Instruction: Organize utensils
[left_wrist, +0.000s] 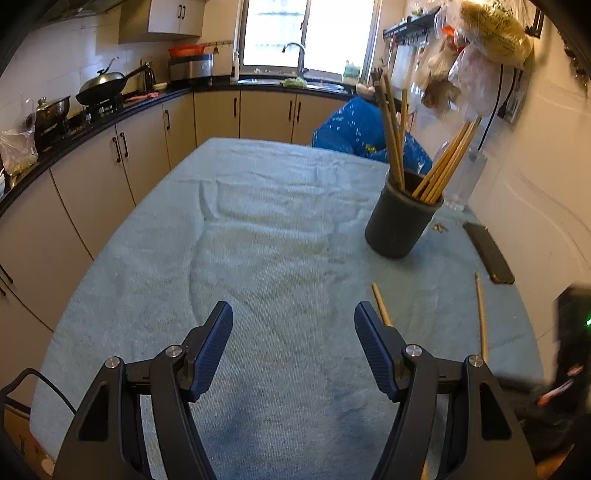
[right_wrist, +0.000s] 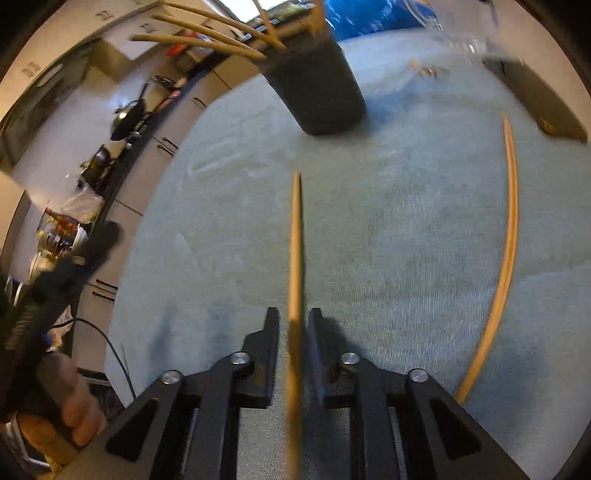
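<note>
A dark cylindrical holder (left_wrist: 402, 218) with several wooden chopsticks (left_wrist: 447, 162) in it stands on the blue-green towel (left_wrist: 258, 229) at the far right. My left gripper (left_wrist: 293, 317) is open and empty above the towel. Two loose chopsticks show in the left wrist view, one (left_wrist: 381, 304) by the right finger and one (left_wrist: 481, 317) further right. My right gripper (right_wrist: 293, 321) is shut on one chopstick (right_wrist: 296, 236), which points forward toward the holder (right_wrist: 317, 85). A second chopstick (right_wrist: 508, 240) lies on the towel (right_wrist: 388, 221) to the right.
A dark phone (left_wrist: 488, 252) lies on the towel right of the holder, with a clear bottle (left_wrist: 463, 181) behind it. A blue bag (left_wrist: 354, 125) sits past the table's far edge. Kitchen cabinets and a stove with pans (left_wrist: 99, 88) run along the left.
</note>
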